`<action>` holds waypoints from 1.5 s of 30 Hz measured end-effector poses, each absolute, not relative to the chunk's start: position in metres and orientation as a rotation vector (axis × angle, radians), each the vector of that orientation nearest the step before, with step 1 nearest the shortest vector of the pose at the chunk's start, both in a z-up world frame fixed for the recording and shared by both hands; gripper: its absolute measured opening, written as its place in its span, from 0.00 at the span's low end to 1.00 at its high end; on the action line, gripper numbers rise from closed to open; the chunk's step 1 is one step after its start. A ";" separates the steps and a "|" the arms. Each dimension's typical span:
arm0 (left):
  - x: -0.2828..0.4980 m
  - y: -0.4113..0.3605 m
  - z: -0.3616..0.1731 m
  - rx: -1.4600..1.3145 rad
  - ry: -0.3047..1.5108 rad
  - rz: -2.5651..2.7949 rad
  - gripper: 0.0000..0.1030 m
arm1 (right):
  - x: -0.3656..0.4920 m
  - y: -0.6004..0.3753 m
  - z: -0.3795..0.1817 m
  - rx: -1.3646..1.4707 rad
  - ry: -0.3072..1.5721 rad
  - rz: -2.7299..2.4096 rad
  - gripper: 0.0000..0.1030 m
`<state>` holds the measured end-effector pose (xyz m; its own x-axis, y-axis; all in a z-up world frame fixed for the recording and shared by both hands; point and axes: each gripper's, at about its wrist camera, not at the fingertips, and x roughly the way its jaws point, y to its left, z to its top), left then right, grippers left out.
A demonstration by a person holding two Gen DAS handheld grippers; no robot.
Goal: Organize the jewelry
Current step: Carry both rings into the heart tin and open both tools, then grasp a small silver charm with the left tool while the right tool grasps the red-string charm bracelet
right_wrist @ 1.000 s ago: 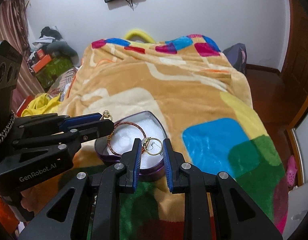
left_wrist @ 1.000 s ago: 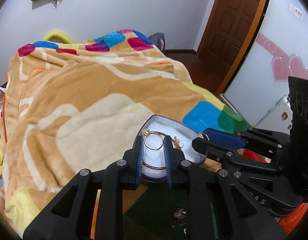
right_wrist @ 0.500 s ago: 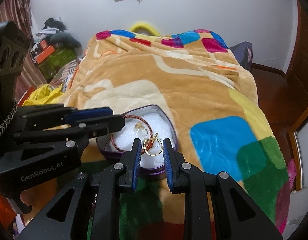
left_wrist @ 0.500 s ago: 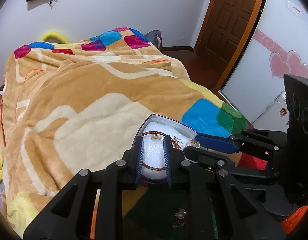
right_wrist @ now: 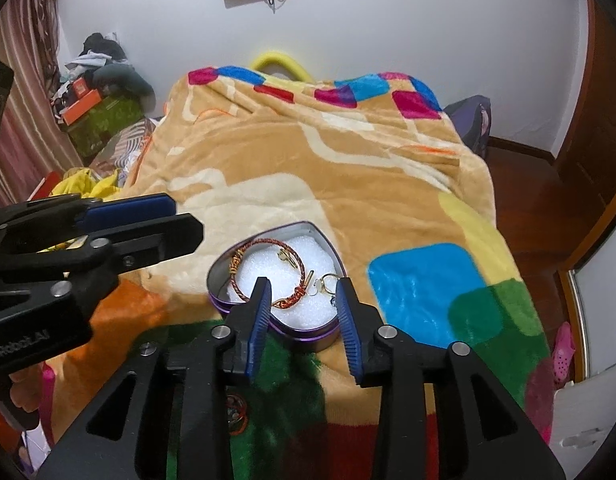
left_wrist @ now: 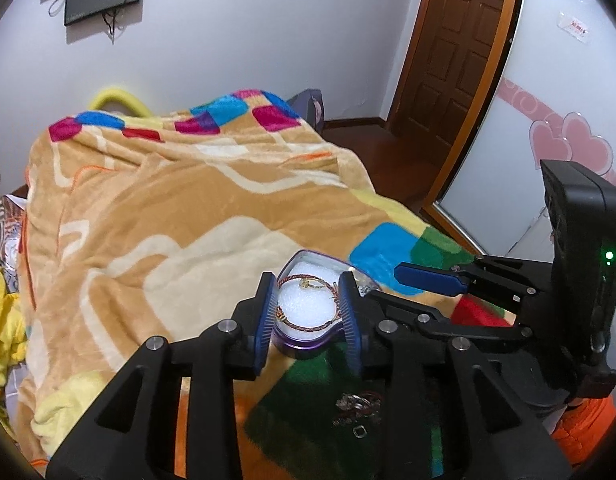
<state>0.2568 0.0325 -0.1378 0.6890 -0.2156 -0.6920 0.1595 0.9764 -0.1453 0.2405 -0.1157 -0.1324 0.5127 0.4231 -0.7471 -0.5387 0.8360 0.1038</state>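
A purple heart-shaped tin [right_wrist: 320, 336] with white foam sits on the blanket; it also shows in the left wrist view [left_wrist: 304, 344]. In it lie a red braided bracelet [right_wrist: 264, 260], a small gold piece [right_wrist: 286, 257] and a gold ring [right_wrist: 328, 282]. The bracelet also shows in the left wrist view [left_wrist: 308, 322]. My left gripper [left_wrist: 308, 300] is open and empty, just above the near side of the tin. My right gripper [right_wrist: 302, 306] is open and empty, at the tin's near edge. Loose jewelry [left_wrist: 358, 406] lies on the green patch below the left gripper.
The tin rests on a patterned orange blanket [right_wrist: 348, 168] over a bed. A red ring-like item [right_wrist: 236, 412] lies on the blanket under the right gripper. Clutter and boxes [right_wrist: 96, 100] stand at the far left. A wooden door [left_wrist: 452, 60] is at the right.
Both grippers held gold rings above the tin. Both have opened wider, the rings now lie in the tin, and both grippers have drawn back and up.
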 end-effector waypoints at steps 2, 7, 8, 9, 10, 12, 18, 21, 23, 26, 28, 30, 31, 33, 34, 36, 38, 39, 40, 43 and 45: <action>0.250 0.033 -0.131 -0.073 0.767 -0.203 0.34 | 0.236 -0.117 -0.126 -0.146 0.841 0.579 0.32; 0.234 0.037 -0.117 -0.076 0.738 -0.187 0.38 | 0.222 -0.122 -0.107 -0.135 0.799 0.573 0.32; 0.229 0.038 -0.115 -0.073 0.733 -0.182 0.38 | 0.219 -0.124 -0.104 -0.131 0.790 0.573 0.32; 0.226 0.038 -0.113 -0.072 0.731 -0.180 0.38 | 0.216 -0.125 -0.100 -0.129 0.781 0.571 0.32; 0.222 0.039 -0.112 -0.071 0.728 -0.179 0.38 | 0.213 -0.125 -0.098 -0.128 0.774 0.569 0.32; 0.214 0.039 -0.110 -0.066 0.727 -0.175 0.38 | 0.205 -0.126 -0.093 -0.132 0.757 0.565 0.32; 0.197 0.039 -0.116 -0.062 0.749 -0.176 0.38 | 0.190 -0.130 -0.092 -0.122 0.748 0.566 0.33; 0.190 0.038 -0.125 -0.062 0.773 -0.180 0.38 | 0.184 -0.131 -0.096 -0.117 0.760 0.566 0.33; 0.185 0.037 -0.133 -0.061 0.794 -0.181 0.38 | 0.181 -0.133 -0.101 -0.114 0.773 0.564 0.33; 0.181 0.037 -0.146 -0.069 0.829 -0.190 0.38 | 0.175 -0.135 -0.108 -0.112 0.793 0.558 0.33; 0.177 0.034 -0.153 -0.072 0.848 -0.193 0.38 | 0.173 -0.137 -0.114 -0.107 0.810 0.556 0.33; 0.176 0.031 -0.162 -0.074 0.871 -0.199 0.38 | 0.169 -0.140 -0.119 -0.108 0.824 0.554 0.33; 0.175 0.029 -0.167 -0.076 0.885 -0.203 0.38 | 0.169 -0.141 -0.122 -0.109 0.833 0.550 0.33; 0.174 0.025 -0.174 -0.075 0.903 -0.209 0.38 | 0.167 -0.142 -0.126 -0.112 0.844 0.537 0.33; 0.174 0.022 -0.178 -0.072 0.911 -0.212 0.38 | 0.165 -0.144 -0.129 -0.109 0.851 0.536 0.33; 0.174 0.016 -0.186 -0.071 0.927 -0.221 0.38 | 0.163 -0.146 -0.132 -0.100 0.862 0.540 0.33; 0.176 0.011 -0.195 -0.073 0.949 -0.234 0.38 | 0.162 -0.148 -0.135 -0.096 0.873 0.540 0.33; 0.176 0.010 -0.198 -0.074 0.956 -0.237 0.38 | 0.162 -0.149 -0.136 -0.095 0.876 0.539 0.33; 0.177 0.007 -0.202 -0.076 0.965 -0.243 0.38 | 0.162 -0.150 -0.138 -0.093 0.882 0.539 0.33; 0.178 0.002 -0.209 -0.074 0.982 -0.261 0.31 | 0.162 -0.152 -0.141 -0.086 0.894 0.540 0.33; 0.180 -0.002 -0.215 -0.068 0.994 -0.270 0.27 | 0.162 -0.152 -0.143 -0.086 0.901 0.539 0.33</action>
<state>0.1797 -0.0018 -0.2147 0.5154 -0.2556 -0.8180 0.1935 0.9645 -0.1794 0.1618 -0.1516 -0.1430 0.4984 0.4091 -0.7644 -0.4800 0.8644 0.1497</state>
